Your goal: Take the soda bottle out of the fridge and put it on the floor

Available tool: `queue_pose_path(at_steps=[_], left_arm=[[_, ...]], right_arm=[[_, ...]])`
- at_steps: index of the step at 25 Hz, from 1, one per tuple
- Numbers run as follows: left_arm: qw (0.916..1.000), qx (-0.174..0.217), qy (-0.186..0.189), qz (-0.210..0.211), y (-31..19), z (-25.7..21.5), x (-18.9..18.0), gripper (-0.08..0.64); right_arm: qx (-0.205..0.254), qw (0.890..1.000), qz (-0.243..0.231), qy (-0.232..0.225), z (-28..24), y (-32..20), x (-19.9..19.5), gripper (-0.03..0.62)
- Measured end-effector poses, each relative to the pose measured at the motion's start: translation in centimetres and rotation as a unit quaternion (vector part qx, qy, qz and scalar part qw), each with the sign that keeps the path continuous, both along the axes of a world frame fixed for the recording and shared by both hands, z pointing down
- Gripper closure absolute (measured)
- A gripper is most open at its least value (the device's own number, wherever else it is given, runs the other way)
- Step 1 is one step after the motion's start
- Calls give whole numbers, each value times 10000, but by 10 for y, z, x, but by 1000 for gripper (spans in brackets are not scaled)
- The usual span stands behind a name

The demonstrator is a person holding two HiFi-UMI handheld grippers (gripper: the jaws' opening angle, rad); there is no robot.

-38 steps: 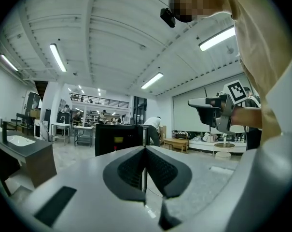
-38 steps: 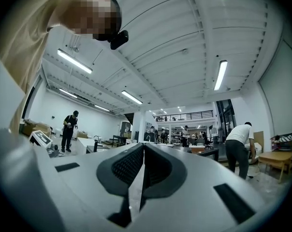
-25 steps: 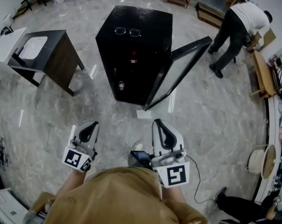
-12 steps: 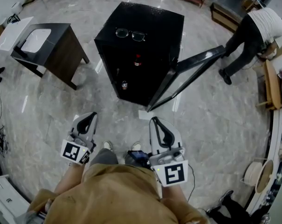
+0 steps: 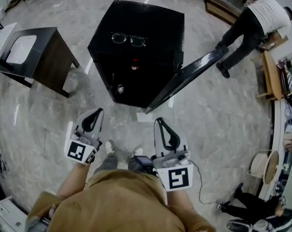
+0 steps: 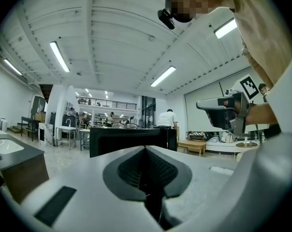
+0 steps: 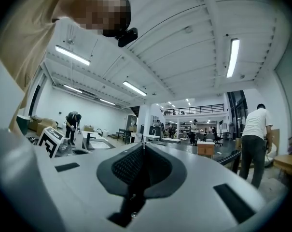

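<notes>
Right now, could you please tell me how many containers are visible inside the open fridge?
2: a red-topped container higher in the fridge, a pale-capped container below, to its left. The dark interior may hide more.

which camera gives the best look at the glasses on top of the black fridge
The head view: it looks down on the glasses, so both lenses and the frame show against the top of the black fridge. The left gripper view catches them only edge-on, small and far off. In the right gripper view I cannot make them out.
</notes>
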State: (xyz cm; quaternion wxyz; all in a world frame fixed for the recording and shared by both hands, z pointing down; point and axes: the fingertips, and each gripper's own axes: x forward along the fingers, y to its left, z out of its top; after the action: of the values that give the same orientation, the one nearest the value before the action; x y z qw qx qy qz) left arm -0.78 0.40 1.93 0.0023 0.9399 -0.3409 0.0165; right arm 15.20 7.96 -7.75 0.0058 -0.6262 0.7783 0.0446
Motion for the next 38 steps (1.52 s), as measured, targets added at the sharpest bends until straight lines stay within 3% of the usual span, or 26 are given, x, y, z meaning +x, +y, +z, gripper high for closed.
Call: queue_pose_path(at_steps=[10,21,31,38], left_arm=[[9999,107,-61,64,-53,16,6,558],[9999,39,-80,94,-127,86,48,549],[9998,-112,-15,187,-195,165,93,482],[9989,-203,-281,307,-239,214,122,401]], right_arm=[[-96,9990,425,-42,20,-26,6,589],[-303,9982,456,-243,74,-64,12,589],[-398,9974,466,-368,149,-105,22,589],[-531,9965,378,-526,191,-126,25,588]])
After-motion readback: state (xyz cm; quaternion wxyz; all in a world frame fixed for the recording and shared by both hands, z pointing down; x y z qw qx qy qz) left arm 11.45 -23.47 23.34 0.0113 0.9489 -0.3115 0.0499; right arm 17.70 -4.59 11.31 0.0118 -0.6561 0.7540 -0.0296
